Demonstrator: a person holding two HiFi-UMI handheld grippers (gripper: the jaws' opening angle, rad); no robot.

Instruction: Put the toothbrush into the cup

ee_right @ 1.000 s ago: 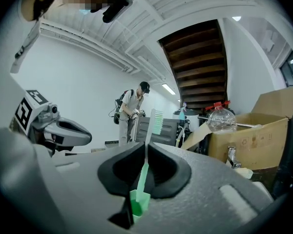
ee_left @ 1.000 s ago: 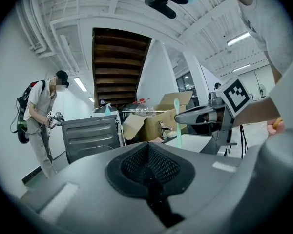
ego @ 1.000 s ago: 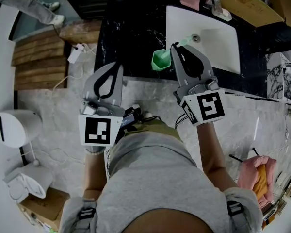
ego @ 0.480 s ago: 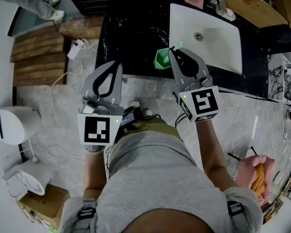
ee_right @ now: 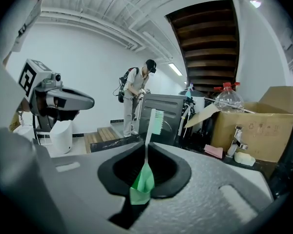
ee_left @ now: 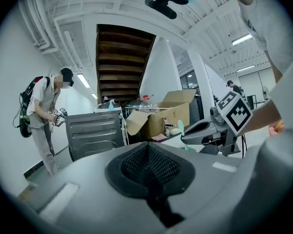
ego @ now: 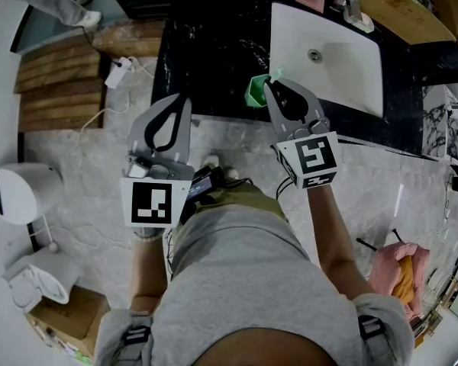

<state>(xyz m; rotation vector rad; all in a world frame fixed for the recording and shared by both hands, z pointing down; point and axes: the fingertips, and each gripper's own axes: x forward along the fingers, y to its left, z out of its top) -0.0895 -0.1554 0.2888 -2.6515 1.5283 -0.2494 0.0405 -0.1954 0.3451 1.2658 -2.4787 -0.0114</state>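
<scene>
Right gripper [ee_right: 147, 147]: jaws clamped on the green handle of a green-and-white plastic toothbrush [ee_right: 142, 182], bristles upward. In the head view its tips overlap the rim of the green plastic cup [ego: 253, 94], hiding part of it. The cup stands at the edge of the black marble tabletop [ego: 206, 52], just beside the white sink basin [ego: 336, 59]. Left gripper [ee_left: 149, 145]: jaws together, empty. Since one second earlier, the right gripper has drawn closer over the cup; the left is unchanged.
</scene>
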